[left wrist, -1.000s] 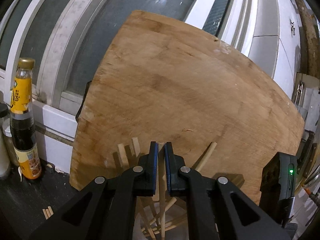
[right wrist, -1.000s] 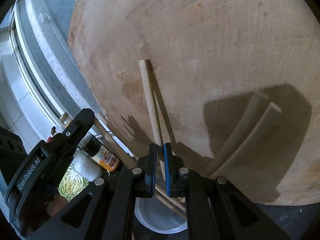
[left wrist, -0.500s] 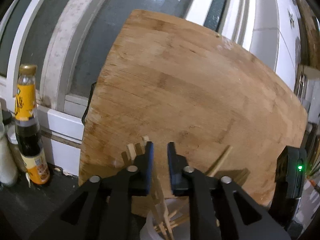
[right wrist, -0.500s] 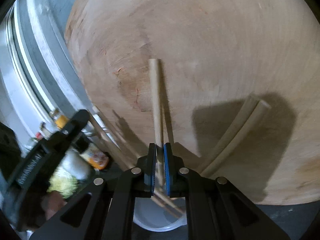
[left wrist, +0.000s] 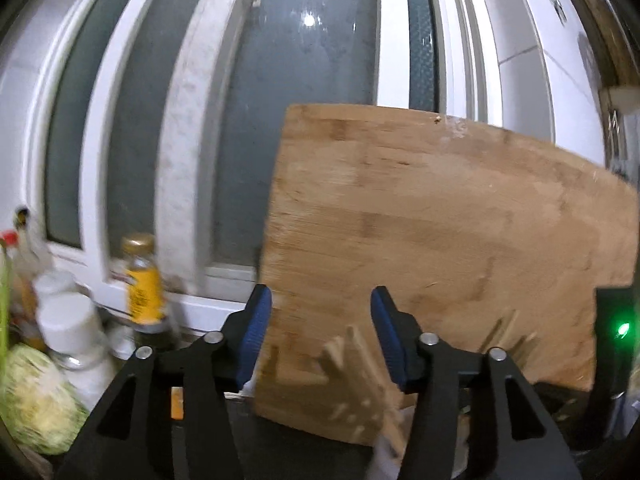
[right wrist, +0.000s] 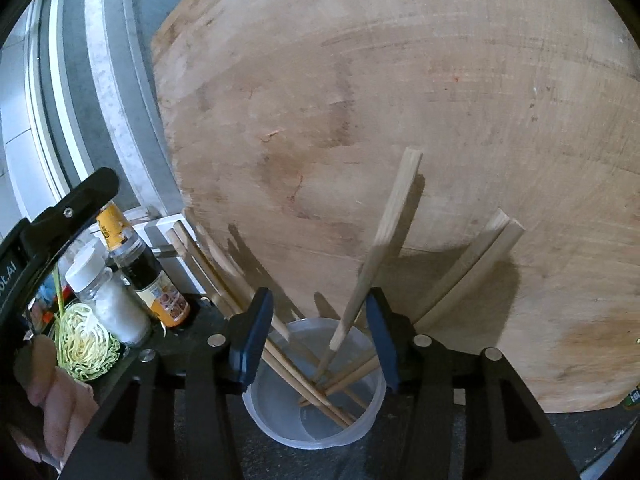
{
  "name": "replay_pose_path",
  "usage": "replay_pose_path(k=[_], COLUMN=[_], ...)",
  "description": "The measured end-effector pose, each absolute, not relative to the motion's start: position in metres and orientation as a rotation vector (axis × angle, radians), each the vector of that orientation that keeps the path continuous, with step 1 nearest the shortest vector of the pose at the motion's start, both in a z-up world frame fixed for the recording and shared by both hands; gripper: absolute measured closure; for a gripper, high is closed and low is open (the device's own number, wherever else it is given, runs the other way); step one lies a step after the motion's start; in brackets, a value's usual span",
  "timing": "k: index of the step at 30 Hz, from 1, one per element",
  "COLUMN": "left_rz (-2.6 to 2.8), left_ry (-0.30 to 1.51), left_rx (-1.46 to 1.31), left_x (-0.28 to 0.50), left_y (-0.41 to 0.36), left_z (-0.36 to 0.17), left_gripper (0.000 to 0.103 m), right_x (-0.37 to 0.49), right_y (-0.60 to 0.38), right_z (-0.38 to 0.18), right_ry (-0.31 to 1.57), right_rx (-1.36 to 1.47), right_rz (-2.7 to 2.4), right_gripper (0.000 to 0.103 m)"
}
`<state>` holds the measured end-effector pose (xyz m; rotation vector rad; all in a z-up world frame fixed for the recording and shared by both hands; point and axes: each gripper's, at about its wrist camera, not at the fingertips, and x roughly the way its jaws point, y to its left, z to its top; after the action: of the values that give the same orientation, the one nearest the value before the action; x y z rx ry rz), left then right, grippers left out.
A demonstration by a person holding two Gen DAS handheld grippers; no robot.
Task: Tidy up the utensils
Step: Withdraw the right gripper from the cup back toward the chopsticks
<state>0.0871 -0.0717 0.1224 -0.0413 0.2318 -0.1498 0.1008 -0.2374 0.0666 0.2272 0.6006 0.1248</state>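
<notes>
Several wooden chopsticks [right wrist: 320,380] stand in a clear plastic cup [right wrist: 280,428], fanned against a big wooden cutting board [right wrist: 400,100]. My right gripper [right wrist: 318,336] hovers just above the cup with its jaws opening. One chopstick [right wrist: 384,248] leans up between the jaws, and neither pad presses on it. In the left wrist view my left gripper [left wrist: 322,338] is also opening. Blurred chopstick tips [left wrist: 348,360] show between and beyond its pads, untouched, in front of the cutting board [left wrist: 440,220].
The board leans on a window frame [left wrist: 180,140]. Left of the cup stand a sauce bottle [right wrist: 148,276], a white-capped shaker [right wrist: 108,300] and cut cabbage [right wrist: 84,344]. A hand [right wrist: 44,420] shows at the lower left. The counter [right wrist: 580,440] is dark.
Both grippers were shut on a chopstick each and have let go. The freed chopsticks now rest in the cup. Both grippers have pulled up and back, and the left view swung left.
</notes>
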Motion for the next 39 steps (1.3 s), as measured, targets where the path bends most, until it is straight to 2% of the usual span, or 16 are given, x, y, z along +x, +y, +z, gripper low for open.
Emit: replay_pose_path(k=[4,5,7,11,14,17,20,28,39], left_rz=[-0.098,-0.090,-0.082,-0.055,-0.030,-0.001,0.048,0.074,0.104], left_ry=[0.217,0.220,0.232,0.239,0.249,0.250,0.232,0.272,0.505], left_rx=[0.009,0.013,0.015,0.030,0.020,0.012,0.018,-0.022,-0.075], left_x=[0.078,0.076,0.073,0.068,0.069,0.069,0.067,0.073,0.111], left_y=[-0.062,-0.059,-0.052,-0.037,-0.025,-0.015,-0.009,0.004,0.020], left_z=[0.118,0.117,0.113,0.106,0.101,0.098,0.097,0.096,0.073], left_gripper=[0.029,0.027,0.023,0.020,0.015,0.010,0.000,0.000,0.000], right_x=[0.094,0.093,0.089,0.085,0.081,0.076,0.071,0.068,0.073], right_y=[-0.234,-0.232,-0.232,-0.230,-0.228,-0.225,-0.224,-0.223,-0.219], right_z=[0.071,0.072,0.074,0.077,0.079,0.081,0.083,0.084,0.081], right_ry=[0.552,0.539,0.508,0.458,0.425,0.397,0.360,0.344,0.353], right_rx=[0.197,0.192,0.180,0.172,0.153,0.146,0.143,0.140,0.130], right_rz=[0.101,0.094,0.076,0.046,0.034,0.033,0.021,0.023,0.023], right_gripper=[0.048,0.044,0.043,0.035,0.034,0.025,0.018,0.015,0.015])
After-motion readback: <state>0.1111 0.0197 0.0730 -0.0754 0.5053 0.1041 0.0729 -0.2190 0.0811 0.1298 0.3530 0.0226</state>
